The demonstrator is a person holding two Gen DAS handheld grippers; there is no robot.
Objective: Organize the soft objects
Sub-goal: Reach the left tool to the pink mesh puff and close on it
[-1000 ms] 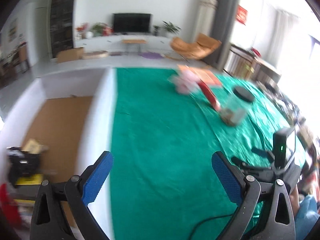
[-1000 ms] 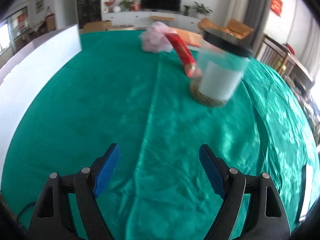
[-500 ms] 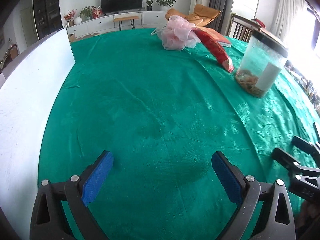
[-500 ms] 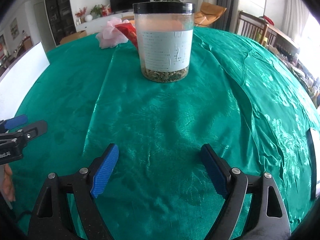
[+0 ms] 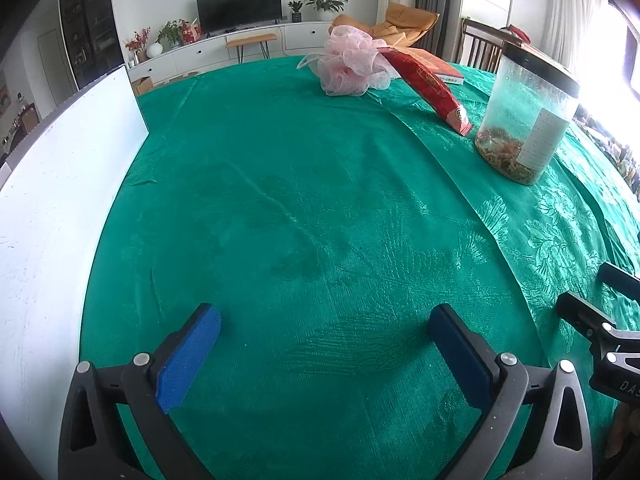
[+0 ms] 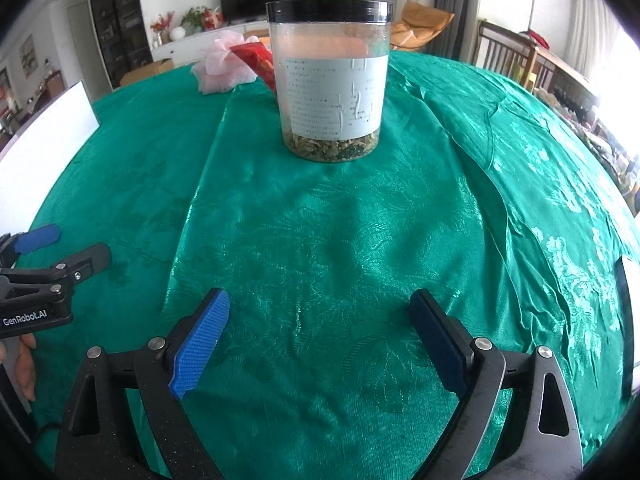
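A pink mesh bath pouf (image 5: 352, 66) lies at the far side of the green tablecloth (image 5: 304, 208); it also shows in the right wrist view (image 6: 222, 66). A red packet (image 5: 430, 88) leans beside it. A clear jar with a black lid (image 6: 330, 80) stands upright straight ahead of my right gripper (image 6: 320, 332), and at the right in the left wrist view (image 5: 524, 116). My left gripper (image 5: 326, 344) is open and empty, low over the near cloth. My right gripper is open and empty too. Each gripper shows at the edge of the other's view.
A white board (image 5: 68, 184) stands along the table's left edge. A book (image 5: 436, 68) lies behind the red packet. Chairs (image 6: 508, 52) stand beyond the table's far right. The cloth has folds and creases on the right side.
Both grippers have come down and settled low over the table, pointing at the jar and pouf. In the last half second they barely moved. Both stayed open.
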